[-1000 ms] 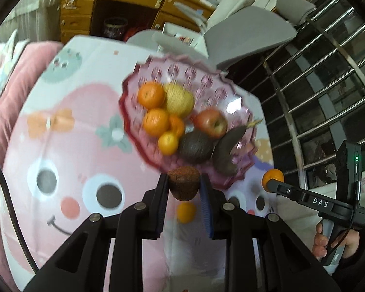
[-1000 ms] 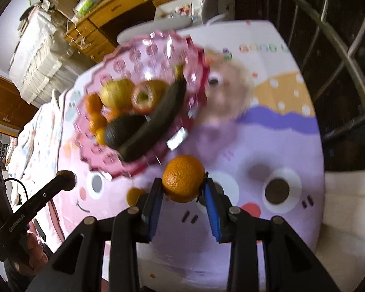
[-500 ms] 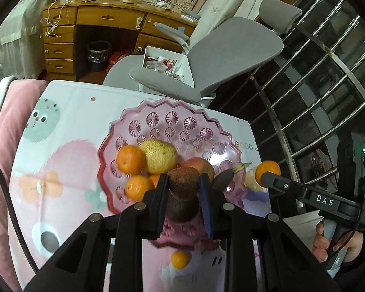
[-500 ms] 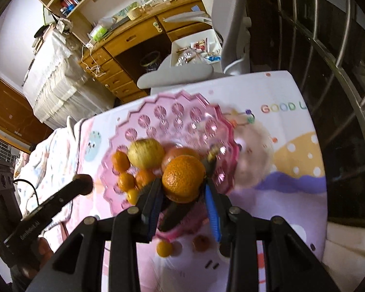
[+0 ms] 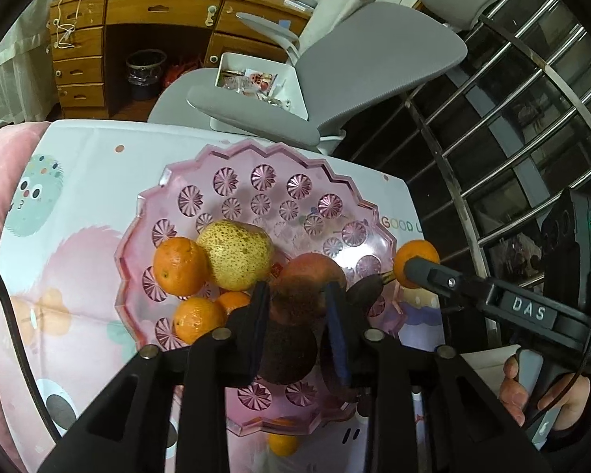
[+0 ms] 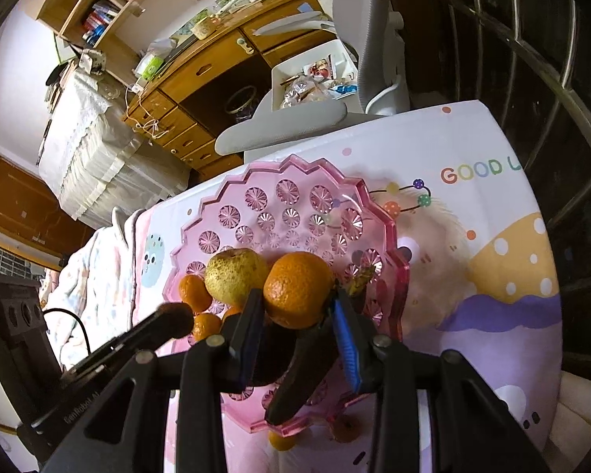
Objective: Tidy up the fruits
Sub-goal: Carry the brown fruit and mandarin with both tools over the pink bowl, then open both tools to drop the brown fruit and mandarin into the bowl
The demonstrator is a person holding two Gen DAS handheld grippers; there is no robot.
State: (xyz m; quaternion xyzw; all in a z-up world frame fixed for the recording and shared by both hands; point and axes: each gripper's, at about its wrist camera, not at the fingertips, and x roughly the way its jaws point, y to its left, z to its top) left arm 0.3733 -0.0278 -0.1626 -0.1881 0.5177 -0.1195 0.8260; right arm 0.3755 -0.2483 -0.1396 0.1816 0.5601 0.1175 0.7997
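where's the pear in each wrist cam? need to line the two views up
Left wrist: the pear sits left of centre, in the pink bowl, touching an orange on its left.
Right wrist: the pear is left of centre, just left of the orange held in the right gripper.
Shared landmark: the grey chair behind the bowl.

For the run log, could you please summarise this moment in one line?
left gripper: shut on brown fruit | right gripper: shut on orange | both over pink bowl
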